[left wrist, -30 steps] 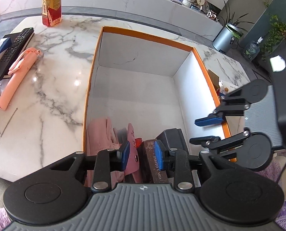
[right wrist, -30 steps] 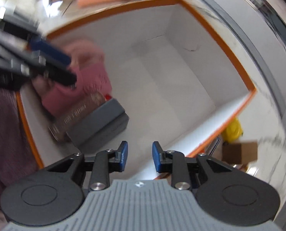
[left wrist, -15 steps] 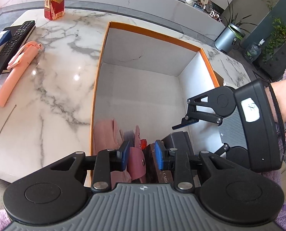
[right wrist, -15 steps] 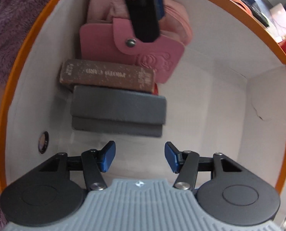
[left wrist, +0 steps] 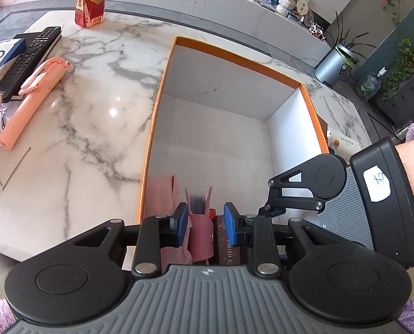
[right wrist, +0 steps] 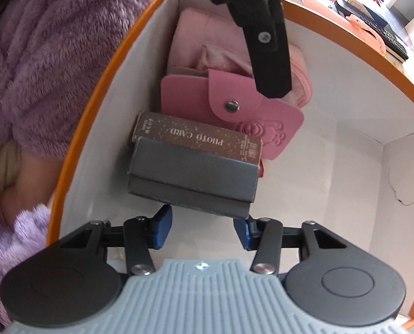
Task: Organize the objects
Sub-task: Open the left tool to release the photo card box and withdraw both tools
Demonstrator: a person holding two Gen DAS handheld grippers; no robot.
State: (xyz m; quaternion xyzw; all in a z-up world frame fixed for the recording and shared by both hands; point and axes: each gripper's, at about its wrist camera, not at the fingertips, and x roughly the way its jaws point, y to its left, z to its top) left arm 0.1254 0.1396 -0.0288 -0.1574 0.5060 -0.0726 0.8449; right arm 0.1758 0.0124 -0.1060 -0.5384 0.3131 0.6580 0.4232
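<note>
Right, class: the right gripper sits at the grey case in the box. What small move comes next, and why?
Probably close the right gripper on the grey case. Its open pads flank the case's near edge, and the case lies last in the row after the photo card box.

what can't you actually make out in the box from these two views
- Left wrist view: the grey case is hidden behind the left gripper and the right gripper's body.
- Right wrist view: part of the pink card holder and folded pink cloth is covered by a left gripper finger.
- Whether the right gripper touches the grey case: the case hides the fingertips.
- Small red item: mostly hidden behind the PHOTO CARD box.
</note>
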